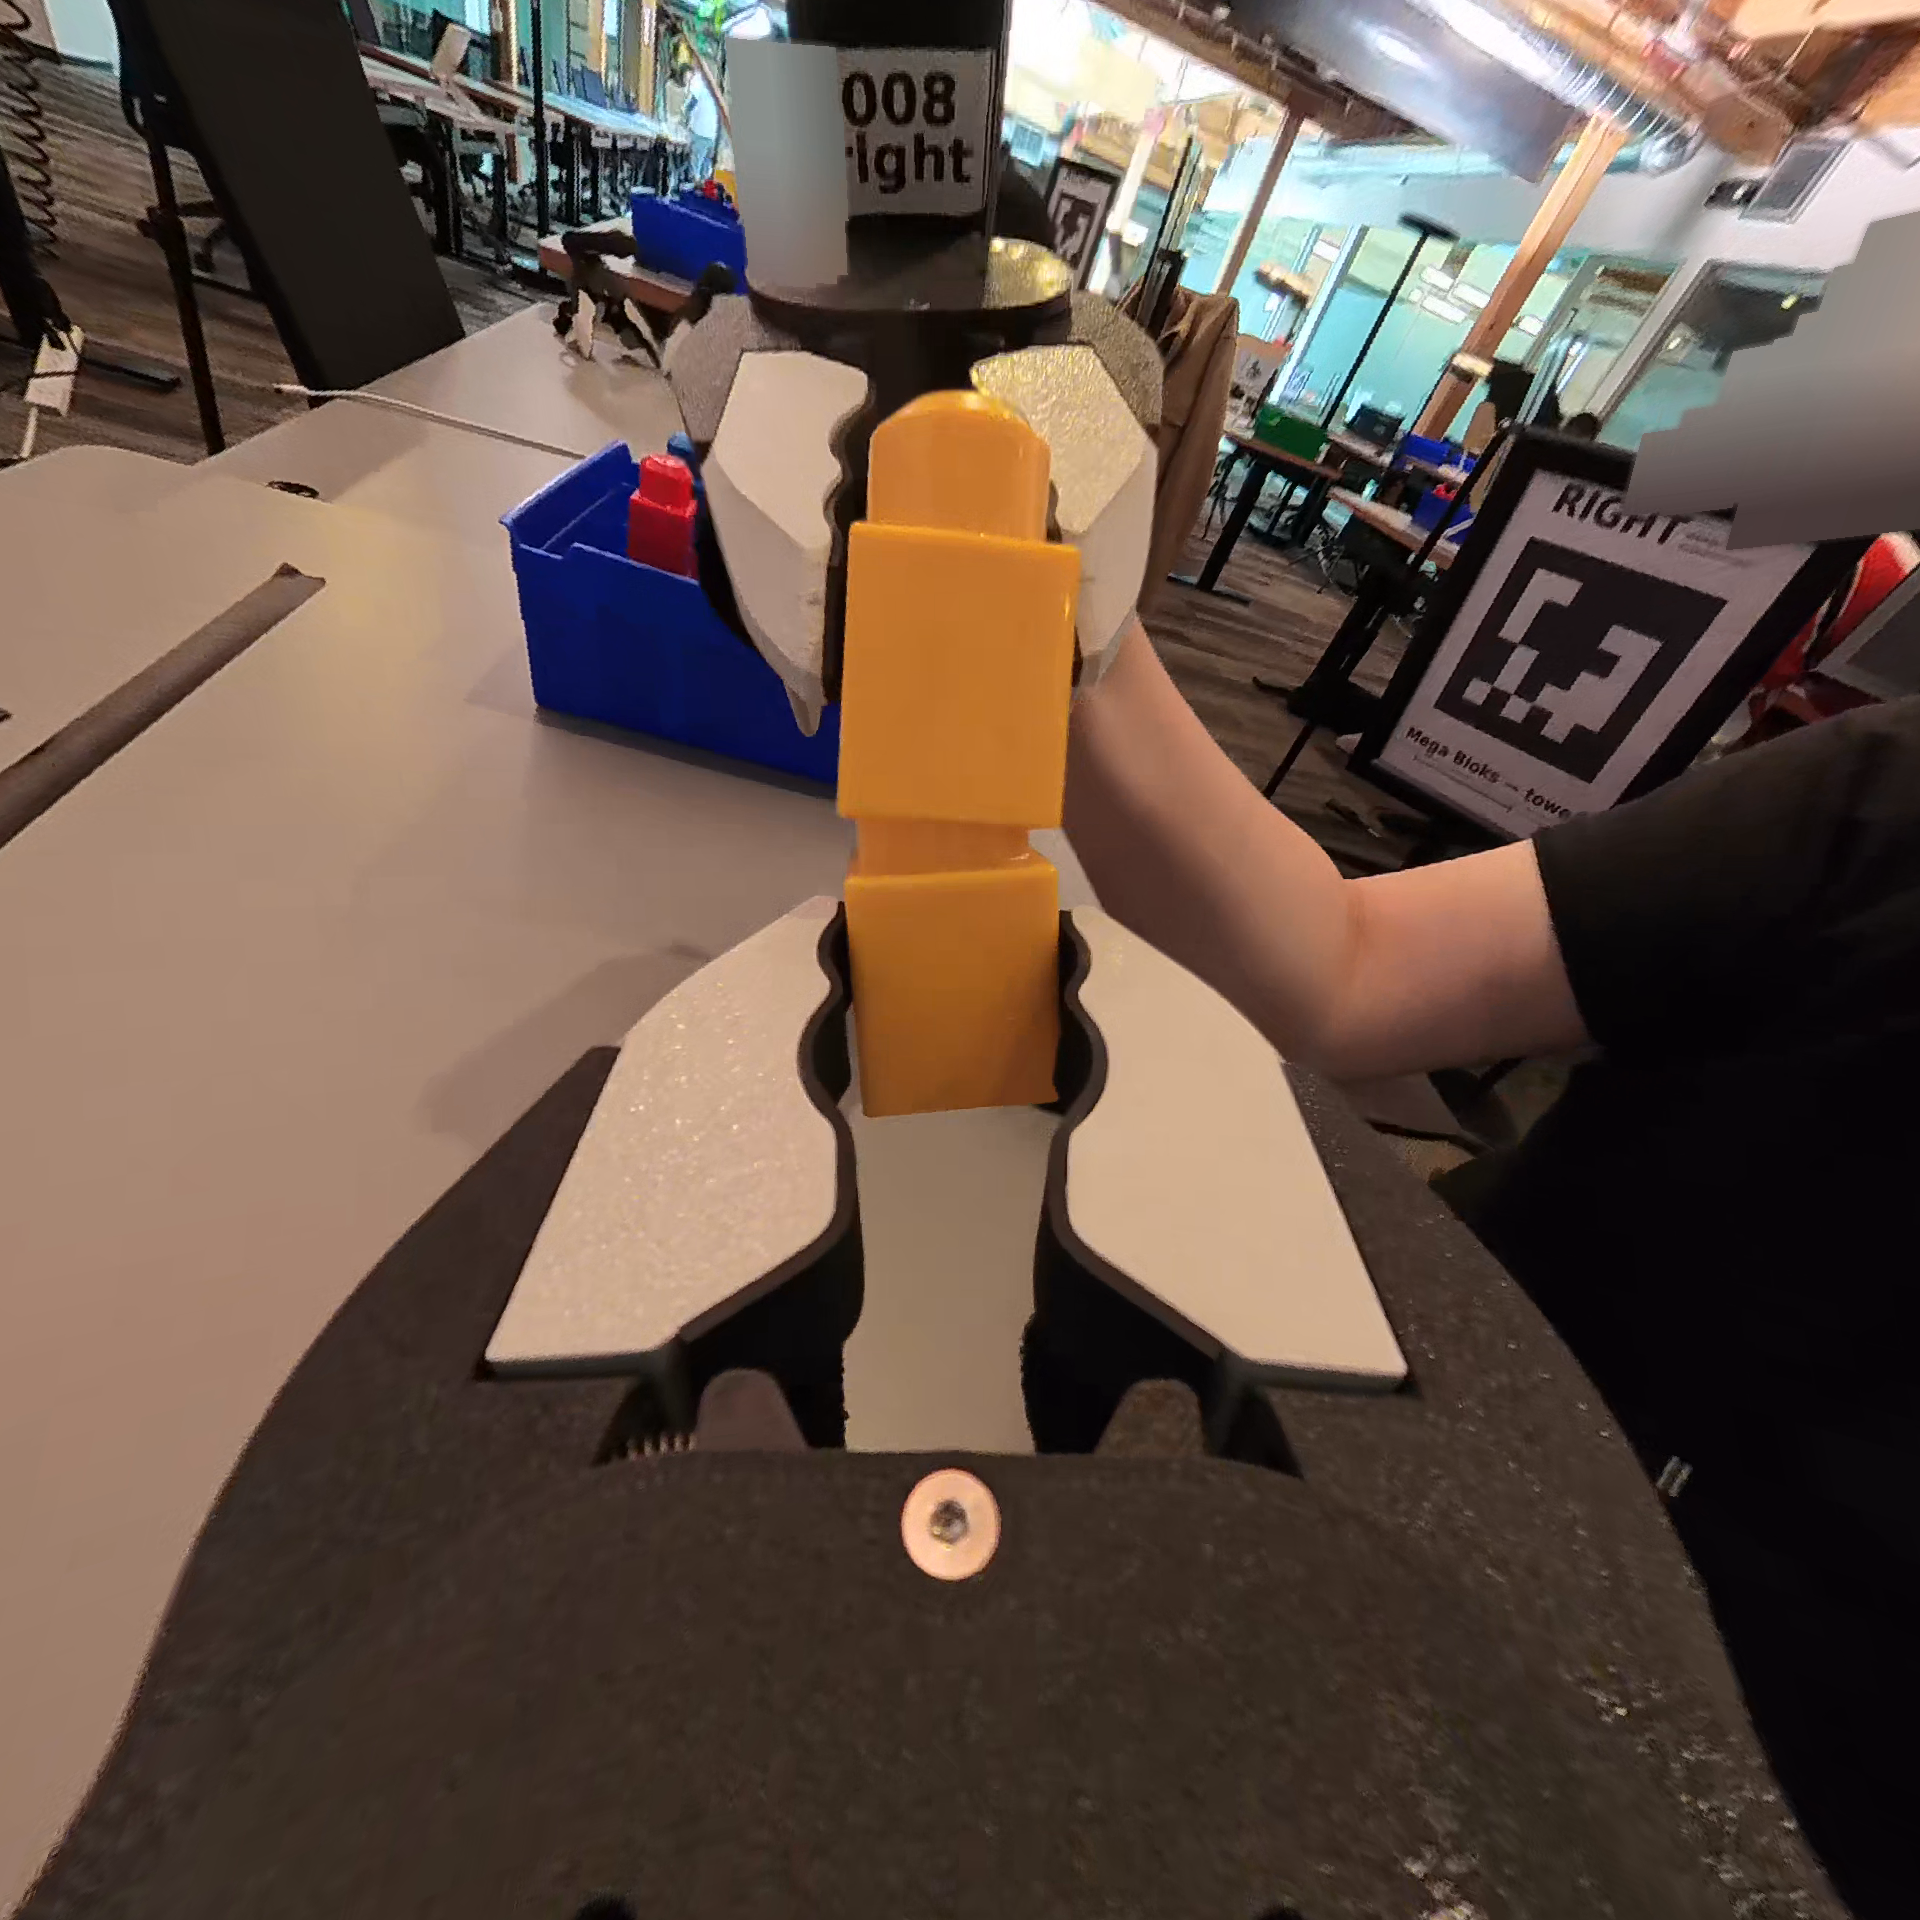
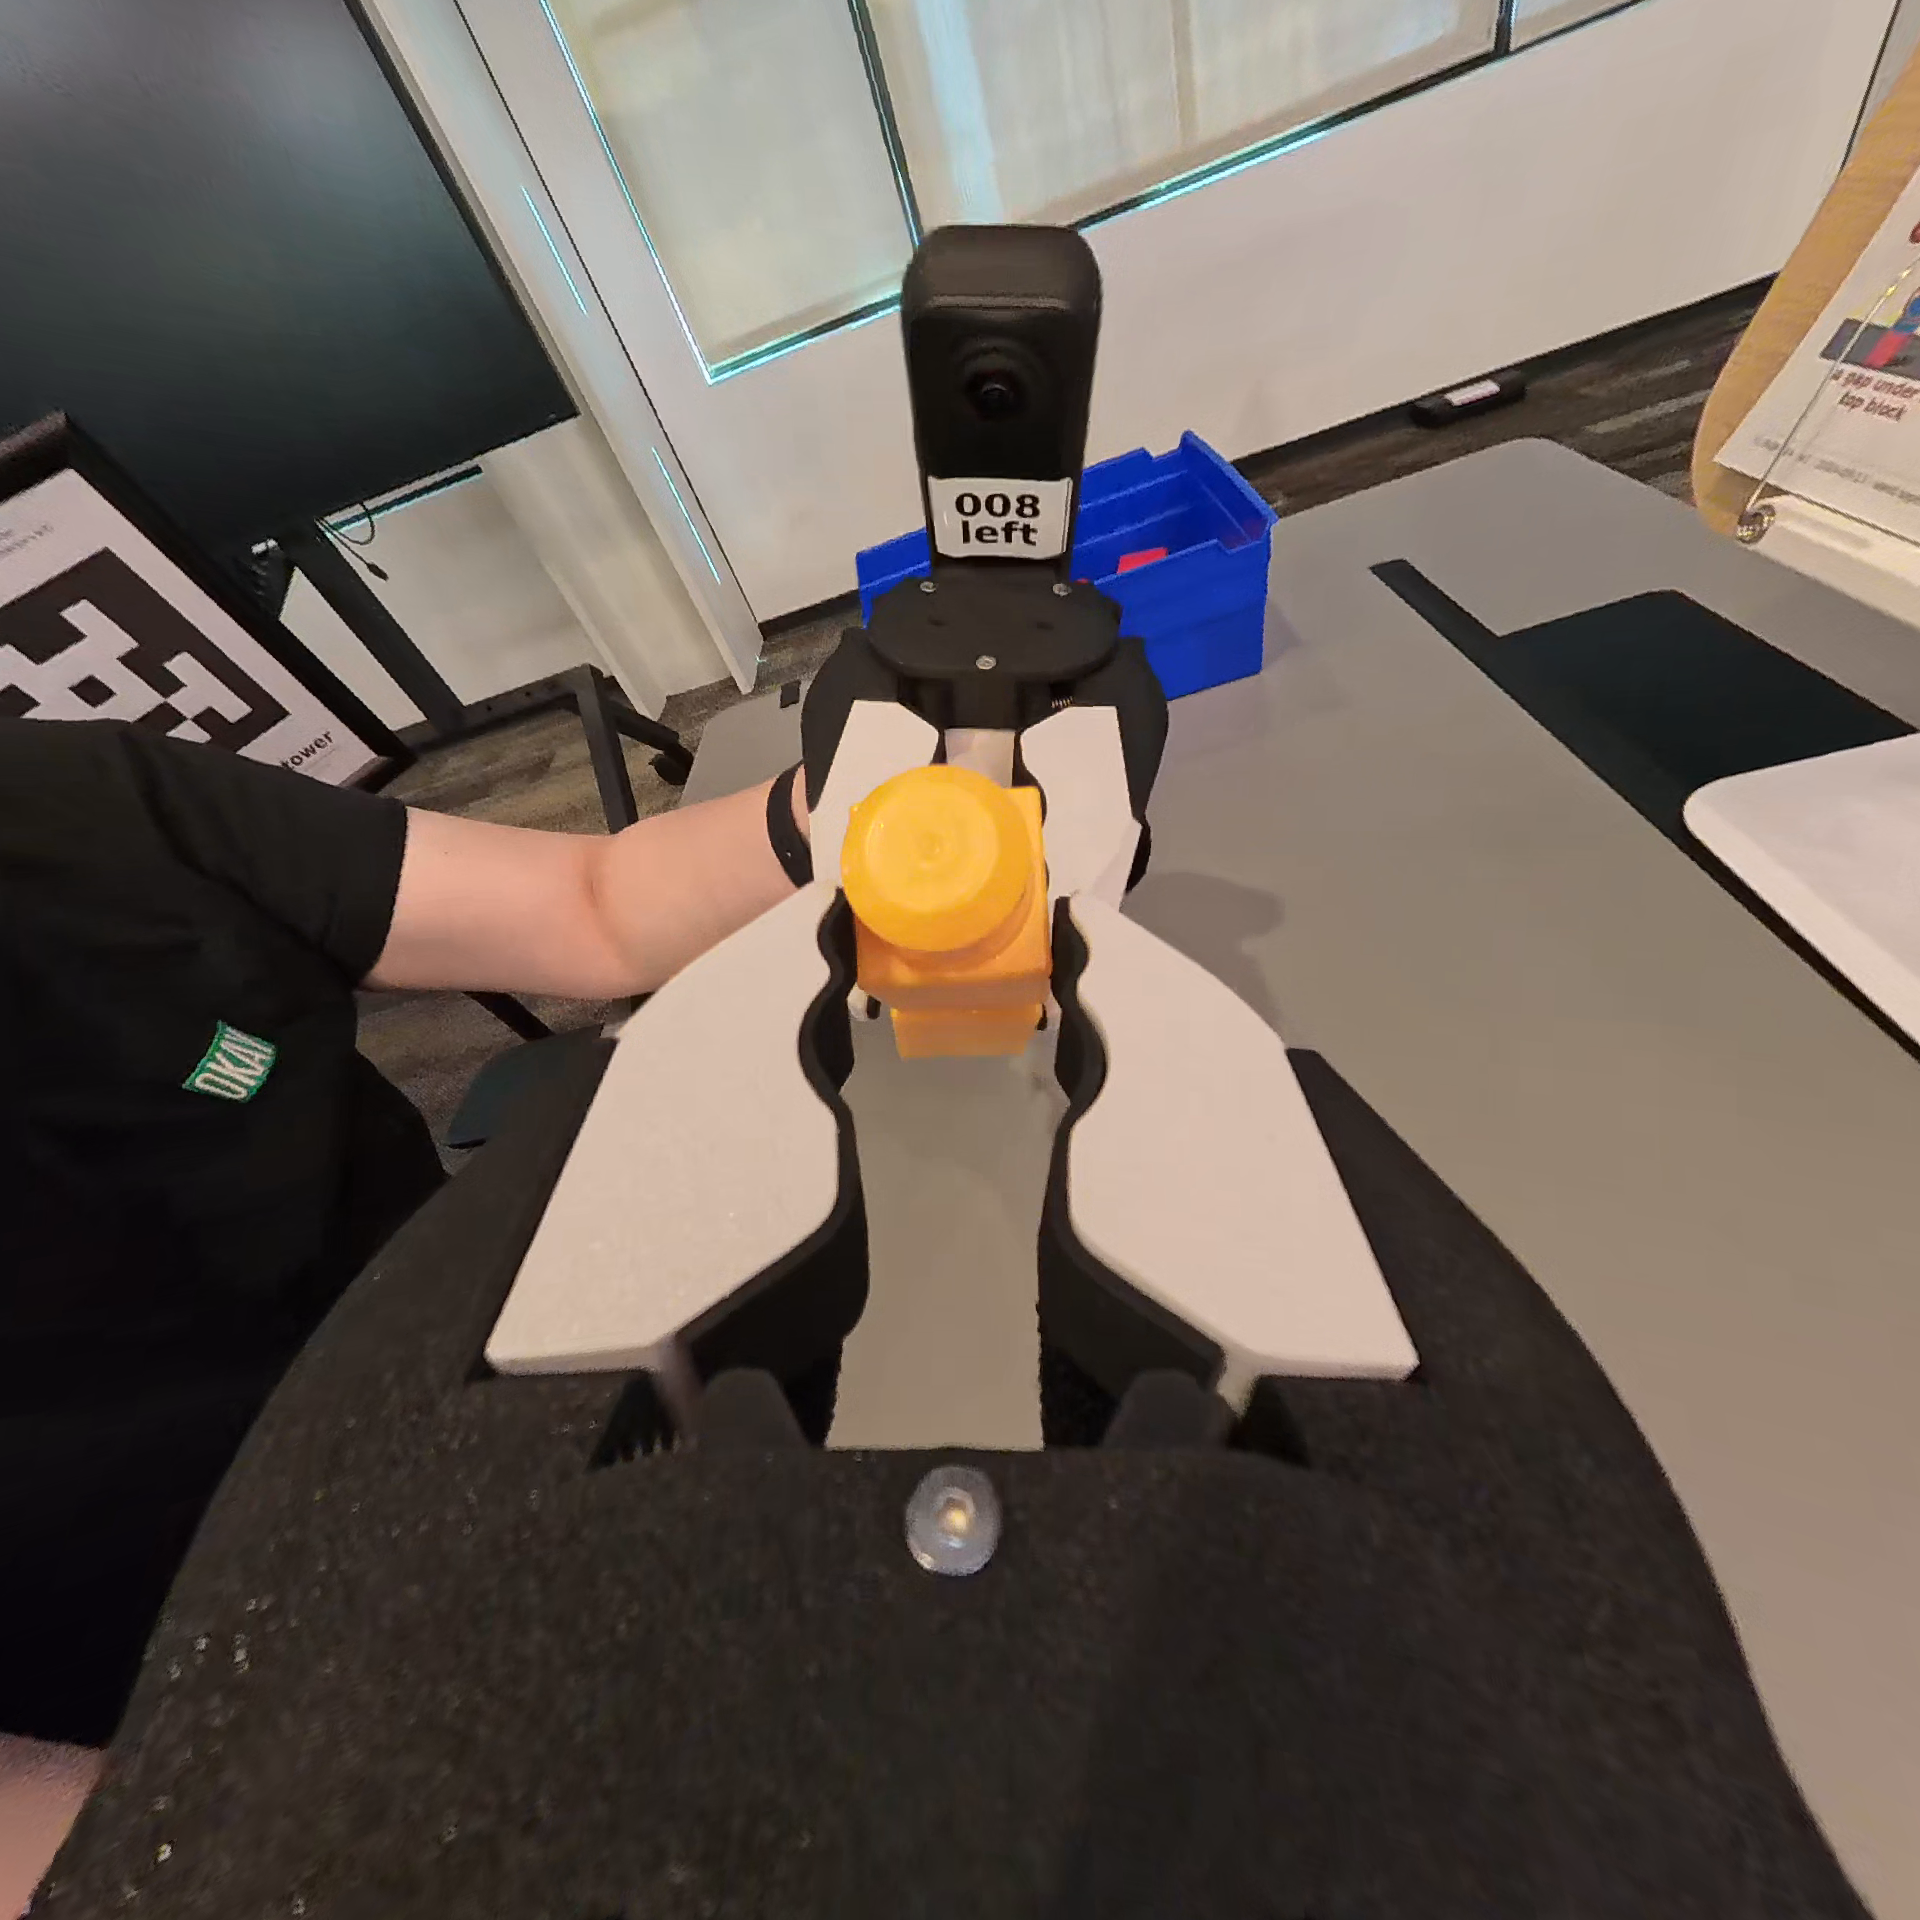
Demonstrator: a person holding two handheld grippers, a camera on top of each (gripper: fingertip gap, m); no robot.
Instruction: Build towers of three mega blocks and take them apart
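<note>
Two yellow mega blocks, stacked, mid-frame: left gripper (image 1: 951, 997) is clamped on the lower block (image 1: 951, 987), right gripper (image 1: 940, 540) pinches the upper block (image 1: 956, 665) from above. Blue bin (image 1: 623, 644) with red blocks (image 1: 663, 514) sits upper left on the table (image 1: 312, 883).

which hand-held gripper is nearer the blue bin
Right. The right hand-held gripper, gripping the upper yellow block, sits just beside the blue bin; the left hand-held gripper, holding the lower block, is farther.

I see bright, even indoor light, soft shadows beneath my white plastic fingers (image 1: 717, 1143), fisheye warping at edges, background beyond them slightly blurred
</note>
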